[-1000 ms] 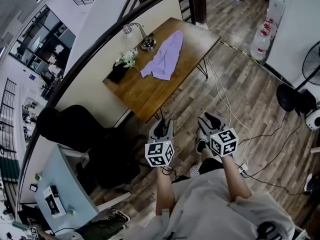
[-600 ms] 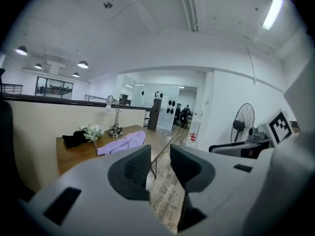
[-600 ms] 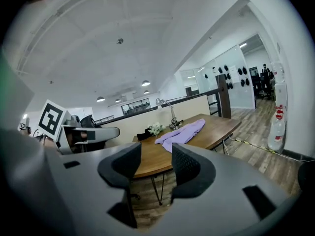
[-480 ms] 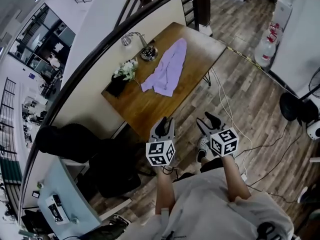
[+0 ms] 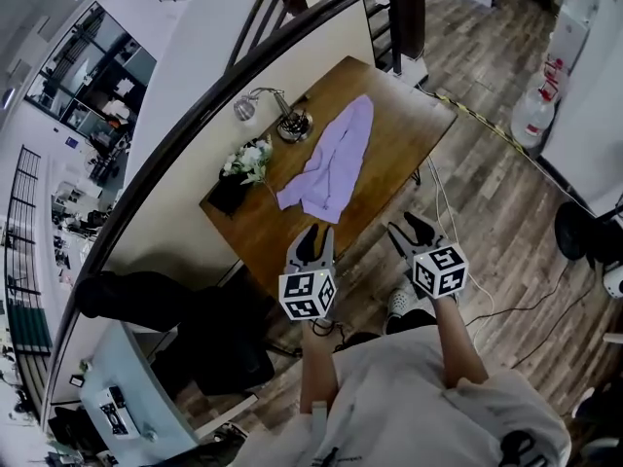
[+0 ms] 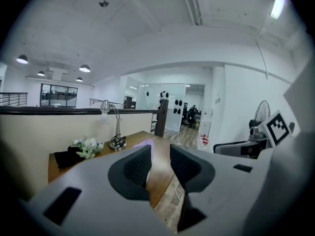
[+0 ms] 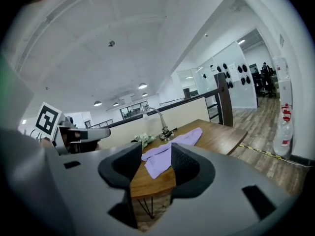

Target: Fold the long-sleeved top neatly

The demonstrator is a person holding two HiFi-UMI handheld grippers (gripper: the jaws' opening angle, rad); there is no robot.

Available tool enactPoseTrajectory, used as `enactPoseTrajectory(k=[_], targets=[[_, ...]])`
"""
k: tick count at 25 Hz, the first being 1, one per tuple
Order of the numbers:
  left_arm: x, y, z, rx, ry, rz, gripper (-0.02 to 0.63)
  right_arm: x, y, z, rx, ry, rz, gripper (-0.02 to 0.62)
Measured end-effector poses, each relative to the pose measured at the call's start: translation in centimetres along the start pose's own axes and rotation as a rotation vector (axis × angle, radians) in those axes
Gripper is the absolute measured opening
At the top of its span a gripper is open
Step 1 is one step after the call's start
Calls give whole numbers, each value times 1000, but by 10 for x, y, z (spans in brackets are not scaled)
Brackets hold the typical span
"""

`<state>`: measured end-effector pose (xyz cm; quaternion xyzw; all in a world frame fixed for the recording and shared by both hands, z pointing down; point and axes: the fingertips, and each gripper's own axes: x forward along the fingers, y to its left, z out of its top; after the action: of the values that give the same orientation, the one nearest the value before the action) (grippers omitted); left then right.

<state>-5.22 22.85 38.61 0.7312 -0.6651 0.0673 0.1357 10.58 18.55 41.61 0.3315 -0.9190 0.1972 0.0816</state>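
The lilac long-sleeved top point(image 5: 329, 166) lies rumpled along the middle of the table point(image 5: 409, 139), well apart from both grippers, which hang short of the table's near edge. The left gripper point(image 5: 315, 233) stands about half open and empty. The right gripper point(image 5: 409, 230) has just been opening its jaws, gapes wider and also holds nothing. Likely risks: spreading a sleeve leftward could knock the lamp point(image 5: 282, 115) or the flowers point(image 5: 248, 159) just beside the top, and a pinch into the bunched cloth may catch two layers. Count: one top, one table, two grippers, one lamp, one bunch of flowers
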Motion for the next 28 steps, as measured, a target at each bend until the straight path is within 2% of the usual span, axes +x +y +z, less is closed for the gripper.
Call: enactPoseTrajectory(k=[6,11,16,23,28], targets=[[31,12,4,-5,24,25,128,30,-36,6,43,26,-8,186],[47,36,1,-28,49,48,127,58,-48,3,60,68,-10,184],[74,66,0,-34,71,38,127,96,-54,6,57,89,-23,181],[123,121,23,-60,51,11,127,164,-59,25,30,120,-37,184],[148,159,35,-119,19,10,127,203,-62,42,-3,129,-59,179]])
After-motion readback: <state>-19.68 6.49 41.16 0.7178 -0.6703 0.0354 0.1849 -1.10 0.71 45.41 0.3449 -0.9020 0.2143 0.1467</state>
